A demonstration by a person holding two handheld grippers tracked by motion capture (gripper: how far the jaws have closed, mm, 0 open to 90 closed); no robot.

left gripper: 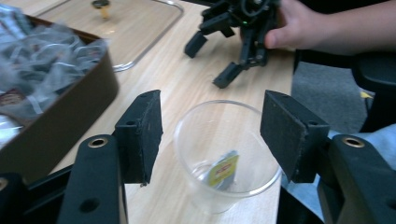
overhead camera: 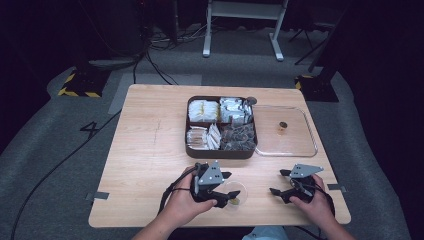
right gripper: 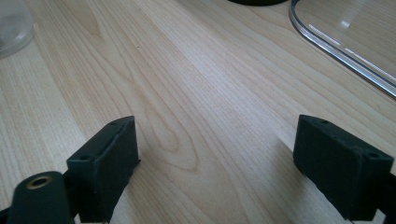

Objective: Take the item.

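A clear glass cup stands on the wooden table near its front edge, with a yellow-tagged tea bag lying in its bottom. My left gripper is open, one jaw on each side of the cup and neither touching it. From above, the same cup sits just right of the left gripper. My right gripper is open over bare wood at the front right, with nothing between its fingers. It also appears across the table in the left gripper view.
A brown divided box of several kinds of tea bags and packets sits mid-table. Its clear lid lies flat to the right, knob up. The lid's rim shows ahead of the right gripper. The table's front edge is close to both hands.
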